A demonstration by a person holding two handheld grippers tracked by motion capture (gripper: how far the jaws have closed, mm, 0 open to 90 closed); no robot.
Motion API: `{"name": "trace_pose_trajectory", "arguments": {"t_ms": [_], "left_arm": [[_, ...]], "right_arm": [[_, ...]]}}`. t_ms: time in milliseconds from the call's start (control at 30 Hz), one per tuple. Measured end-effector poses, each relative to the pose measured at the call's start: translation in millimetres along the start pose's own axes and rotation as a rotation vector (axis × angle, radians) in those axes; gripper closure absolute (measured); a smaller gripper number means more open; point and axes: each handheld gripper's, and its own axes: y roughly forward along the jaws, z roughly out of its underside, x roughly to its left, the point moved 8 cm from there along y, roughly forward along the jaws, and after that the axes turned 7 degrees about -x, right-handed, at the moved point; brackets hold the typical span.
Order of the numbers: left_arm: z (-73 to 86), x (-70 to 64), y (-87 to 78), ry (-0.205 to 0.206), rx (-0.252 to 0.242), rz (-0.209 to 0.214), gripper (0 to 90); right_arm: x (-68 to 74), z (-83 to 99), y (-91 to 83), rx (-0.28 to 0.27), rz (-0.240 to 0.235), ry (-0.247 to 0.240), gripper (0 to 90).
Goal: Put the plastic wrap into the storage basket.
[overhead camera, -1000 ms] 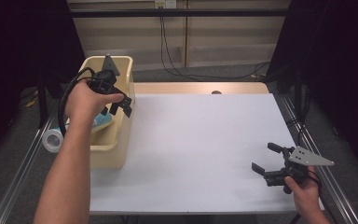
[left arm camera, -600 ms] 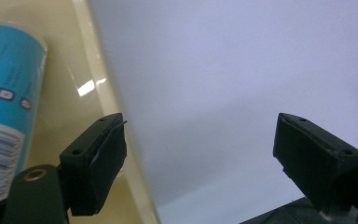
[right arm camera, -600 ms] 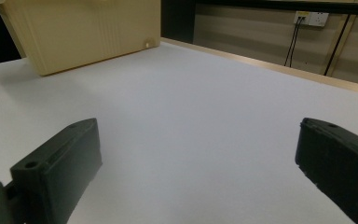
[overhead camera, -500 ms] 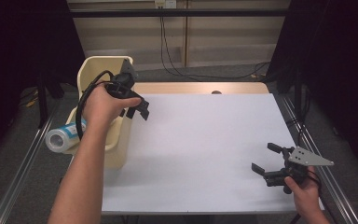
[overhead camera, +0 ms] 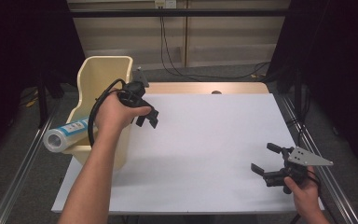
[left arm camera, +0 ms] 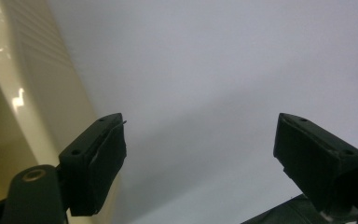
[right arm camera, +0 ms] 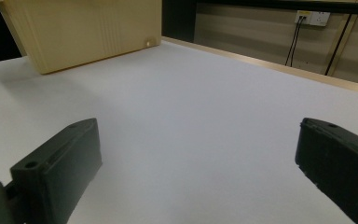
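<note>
High view: the left gripper (overhead camera: 147, 116) is held up over the left side of the white table (overhead camera: 205, 140), just to the right of a tall cream bin (overhead camera: 103, 74). Its jaws are wide apart and hold nothing. The bin stands at the left edge of the table. A roll (overhead camera: 65, 135) with a blue and white label pokes out of the bin's near left side, and its round end points off the table. The right gripper (overhead camera: 266, 158) sits low at the near right corner of the table, well apart from the bin. Its jaws are wide apart too, with nothing between them. In the left gripper view, the bin's cream wall (left arm camera: 9, 107) is at the left, with bare white table between the jaws.
</note>
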Motion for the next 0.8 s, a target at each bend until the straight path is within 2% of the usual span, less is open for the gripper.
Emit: {"name": "trace_pose_trajectory", "arguments": {"t_ms": [333,800], "left_arm": [[6.2,-9.0,21.2,0.032,0.028,0.0,16.3],[16.3,-14.7,44.7,0.042,0.04,0.032,16.0]], "right_arm": [[0.7,-0.3,0.1,-0.001,-0.003,-0.006,0.0],[0.8,-0.5,0.0,-0.002,-0.003,-0.006,0.0]]}}
